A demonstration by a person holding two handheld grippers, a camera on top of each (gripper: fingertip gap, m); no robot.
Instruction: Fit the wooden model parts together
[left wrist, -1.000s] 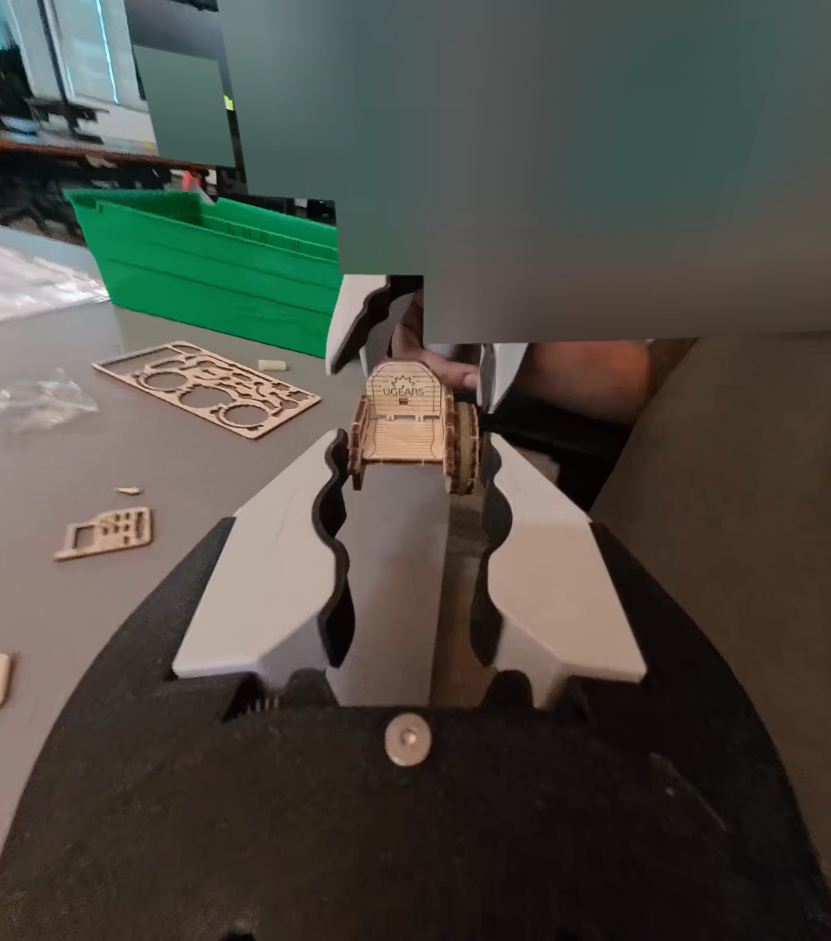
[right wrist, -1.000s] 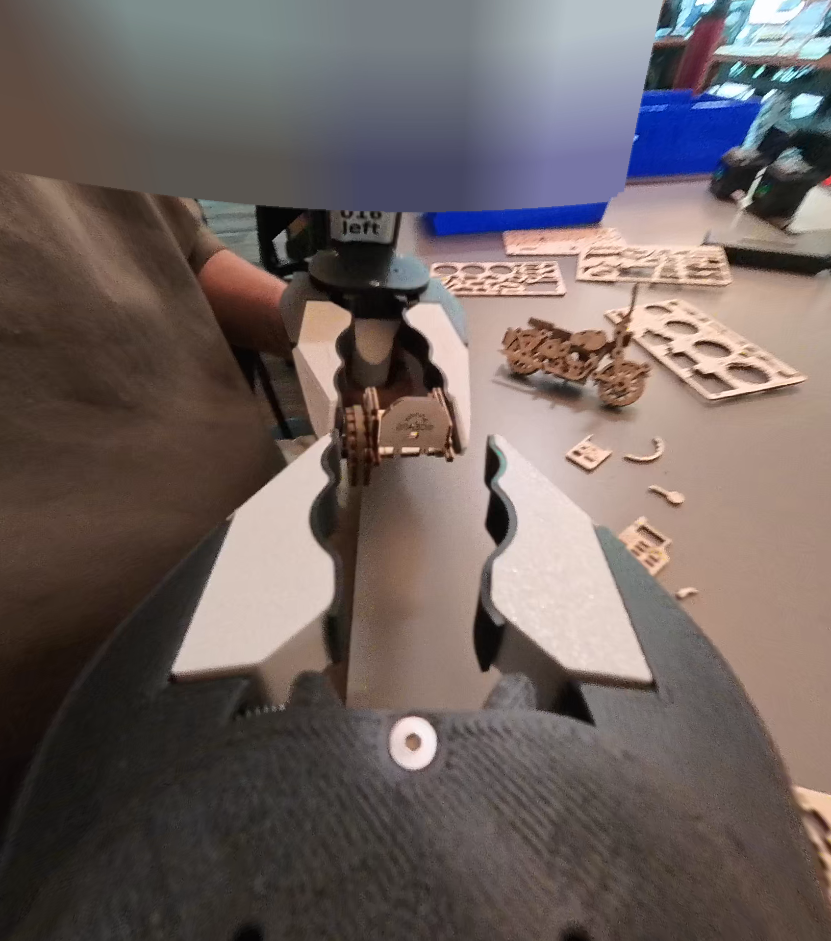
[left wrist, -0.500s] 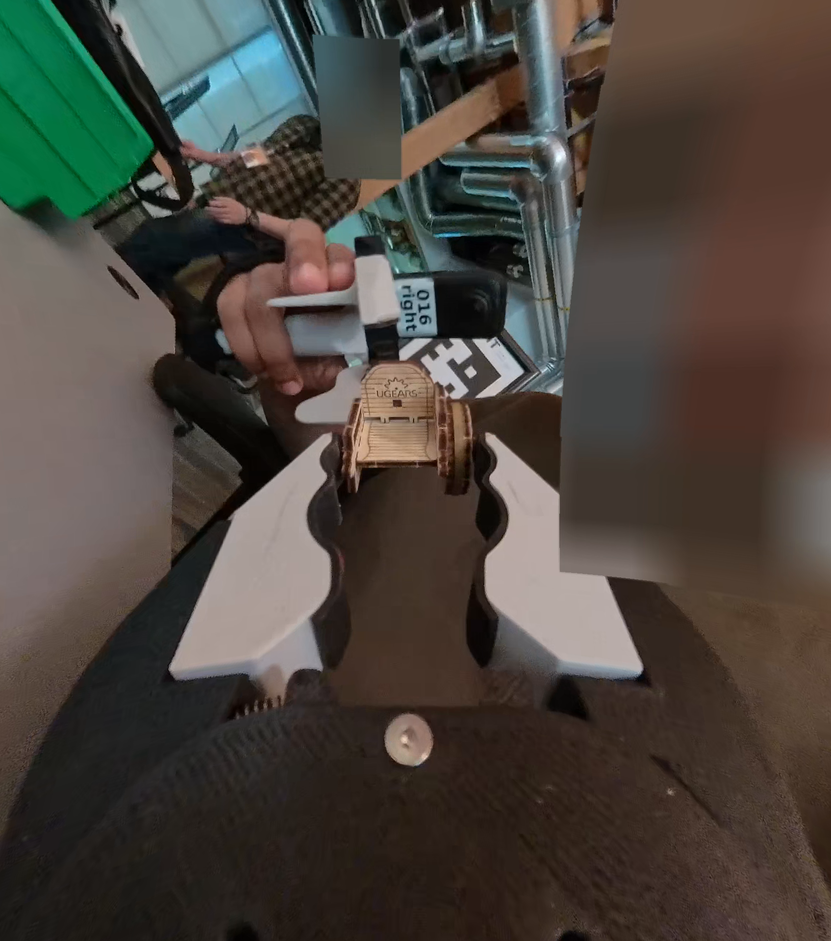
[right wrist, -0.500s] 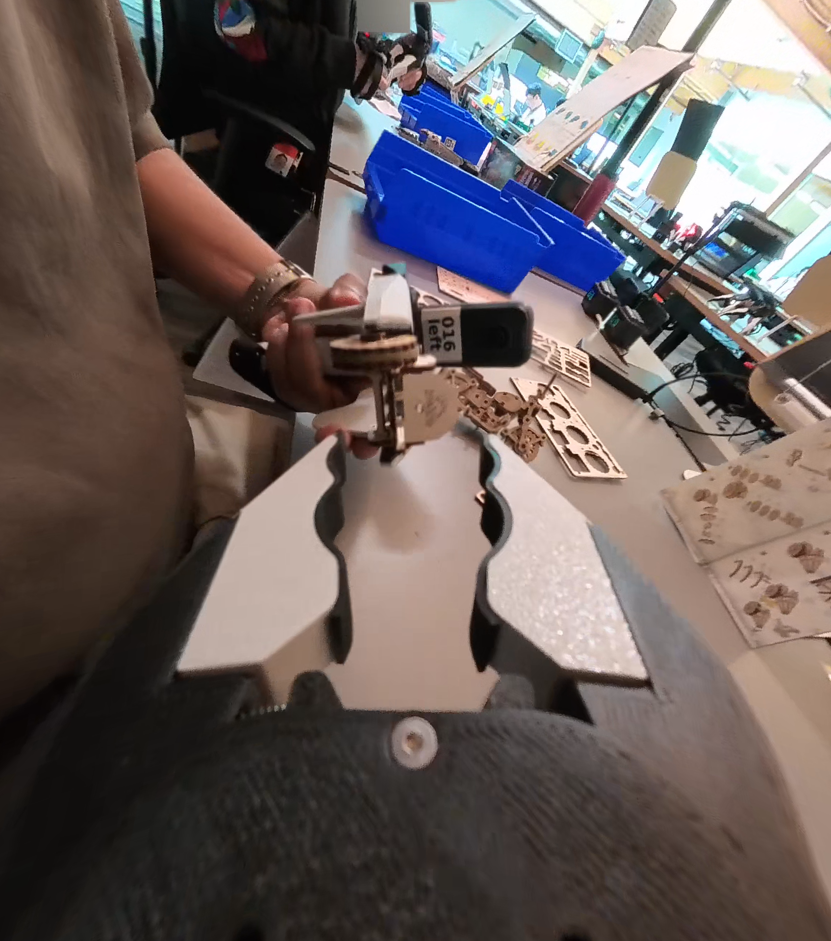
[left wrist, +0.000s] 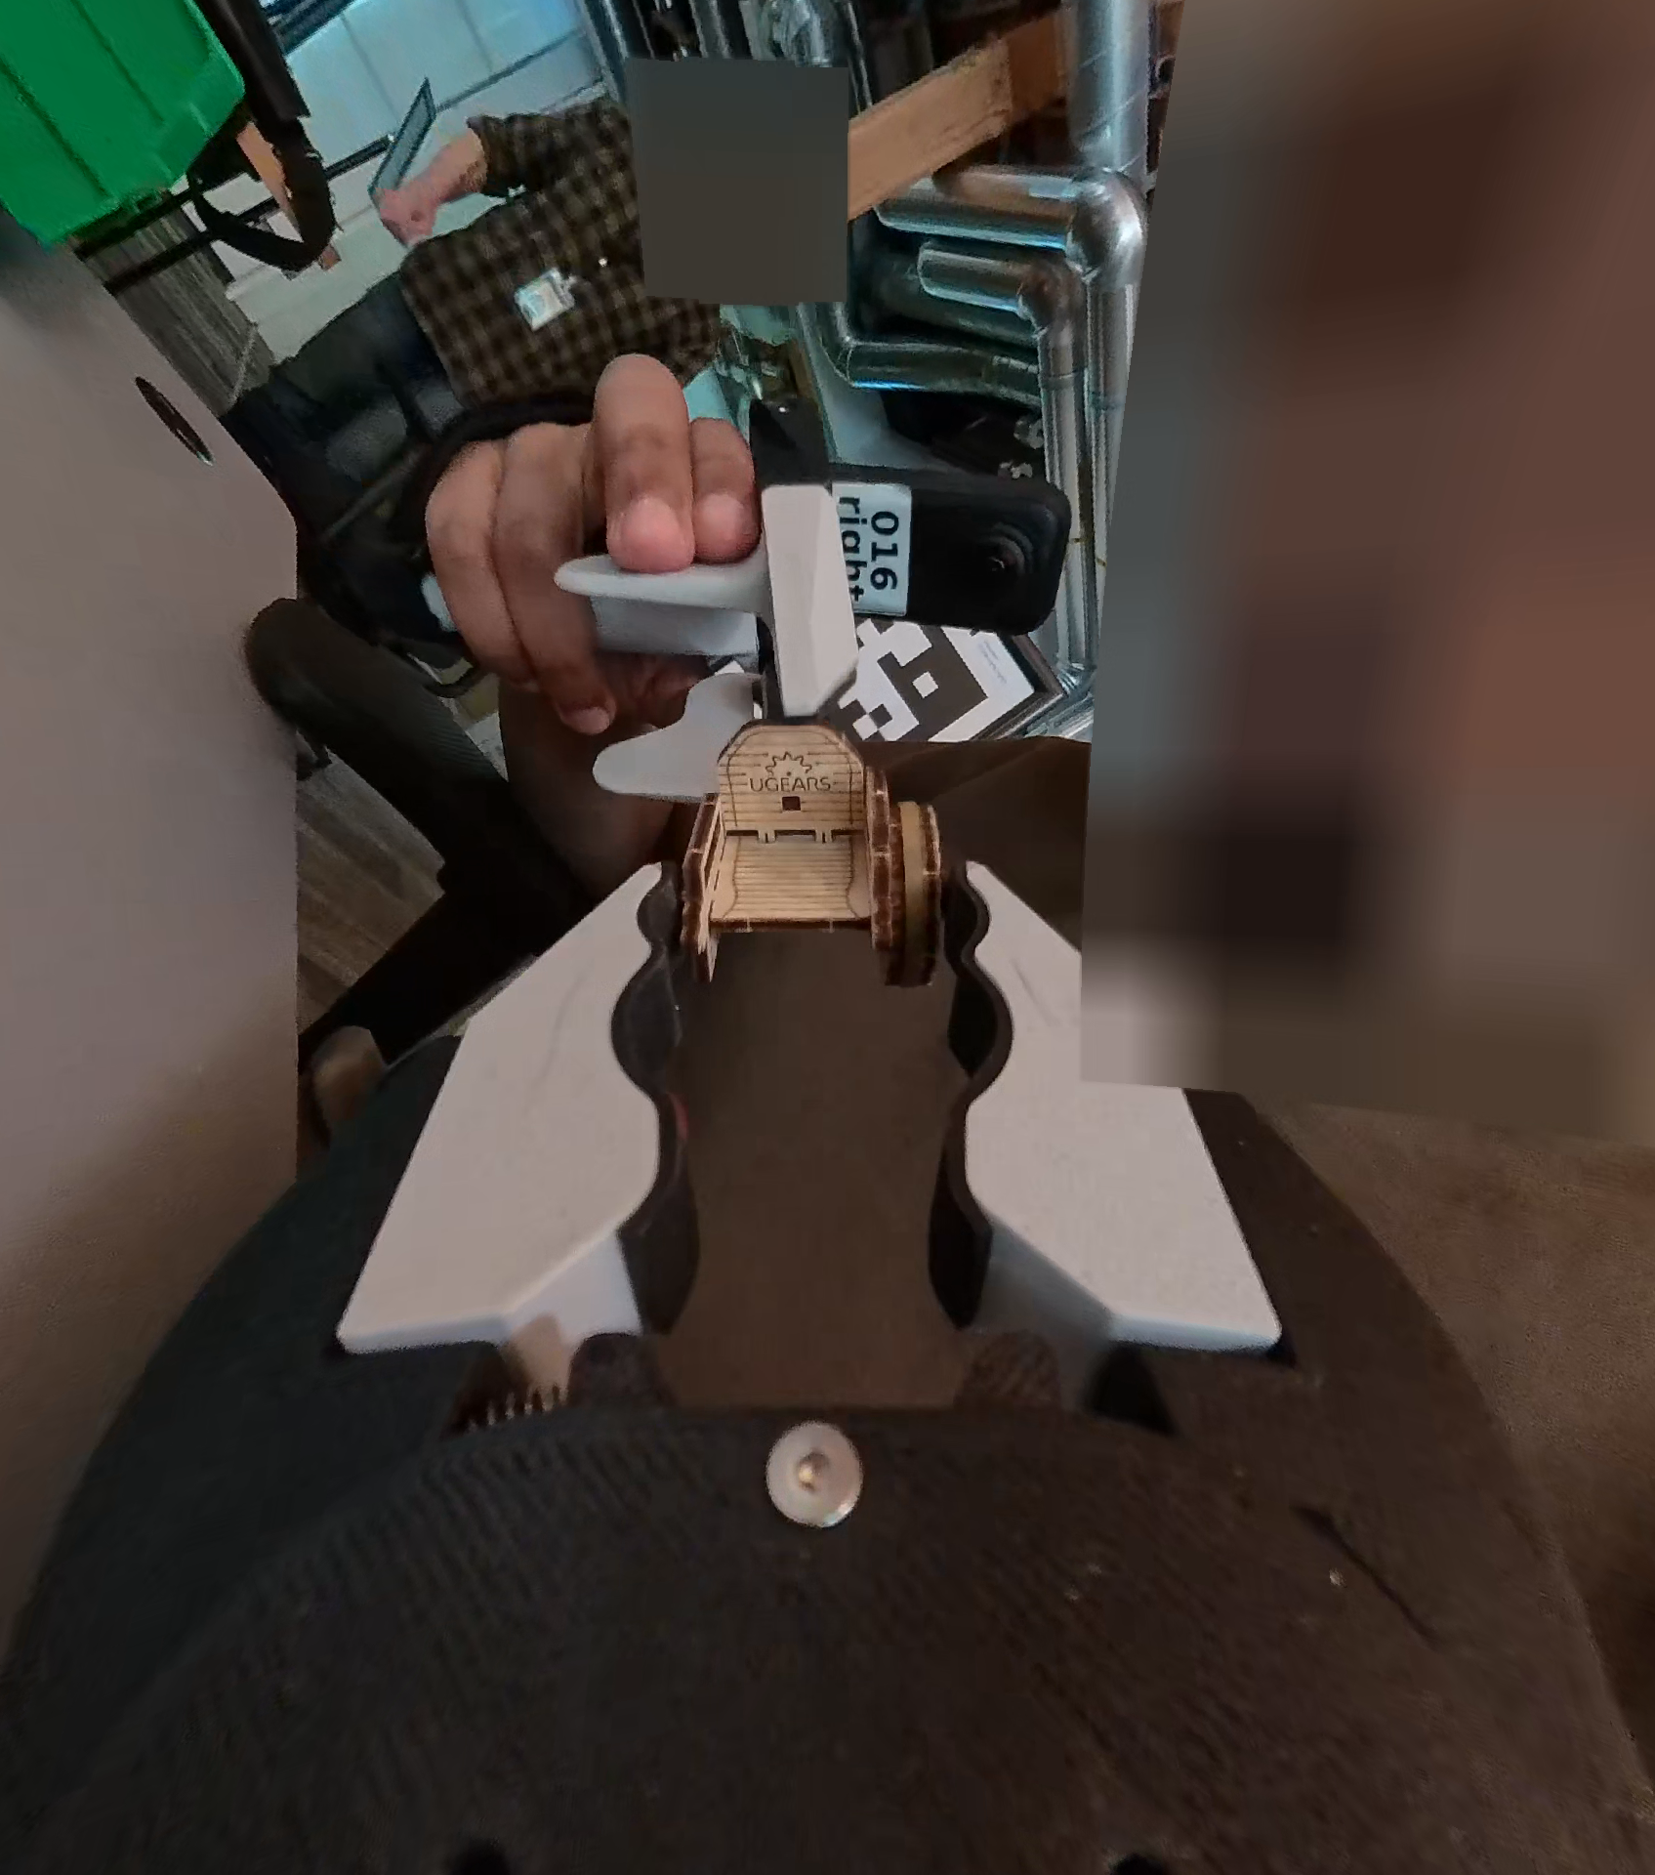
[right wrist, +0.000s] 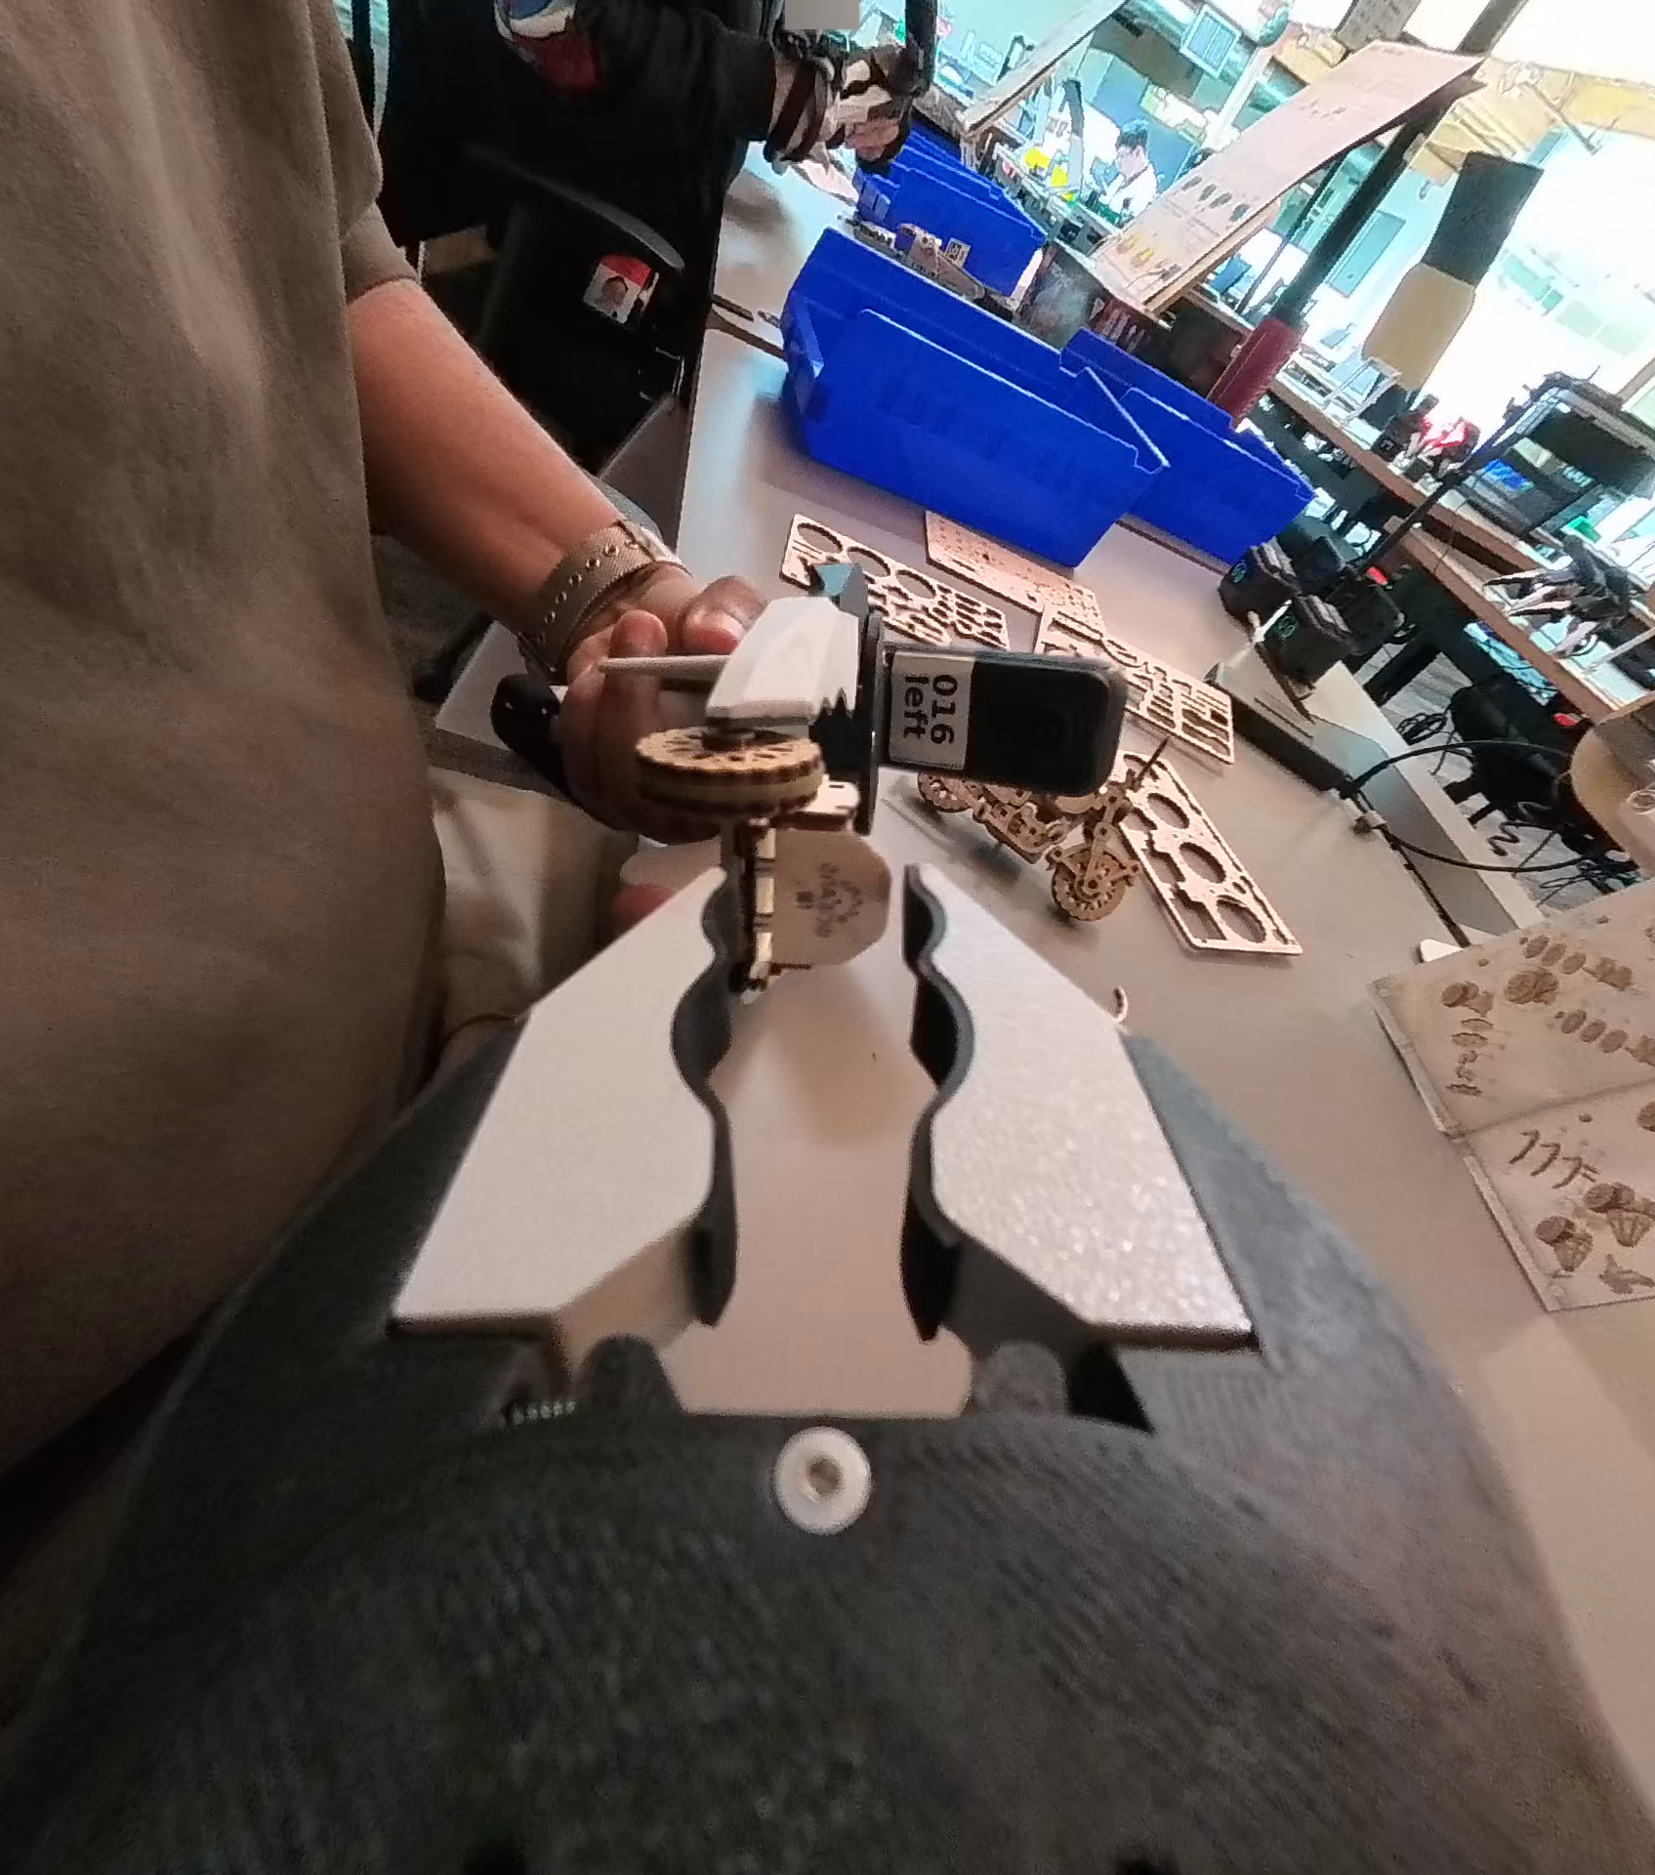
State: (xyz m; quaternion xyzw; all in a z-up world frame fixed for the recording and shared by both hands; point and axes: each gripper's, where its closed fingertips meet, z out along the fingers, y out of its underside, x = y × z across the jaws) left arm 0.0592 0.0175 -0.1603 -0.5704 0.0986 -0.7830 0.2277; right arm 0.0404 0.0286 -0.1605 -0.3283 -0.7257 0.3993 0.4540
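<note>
My left gripper (left wrist: 808, 893) is shut on a small wooden sidecar (left wrist: 787, 862) with a seat and one wheel, and holds it in the air. In the right wrist view the sidecar (right wrist: 818, 893) lies turned on its side with the wheel up, under the left gripper's upper finger (right wrist: 772, 670). My right gripper (right wrist: 818, 903) has its jaws partly closed around the seat's back plate. Its left tip is at the plate's edge and a thin gap shows at the right tip. One of its fingers (left wrist: 803, 609) meets the seat's top in the left wrist view.
A built wooden motorcycle (right wrist: 1036, 842) stands on the grey table (right wrist: 1310, 1065) among punched-out sheets (right wrist: 1208, 862). Blue bins (right wrist: 955, 426) are behind it and instruction sheets (right wrist: 1614, 1096) lie at the right. A green bin (left wrist: 42, 101) sits at the table's far end. A person's torso (right wrist: 93, 609) is close on the left. Only a small space, under 4 cm, lies between the two pairs of fingers.
Both grippers have lifted off the table and rolled sideways with the sidecar between them. In the last half second my right gripper's jaws narrowed and came closer around the seat.
</note>
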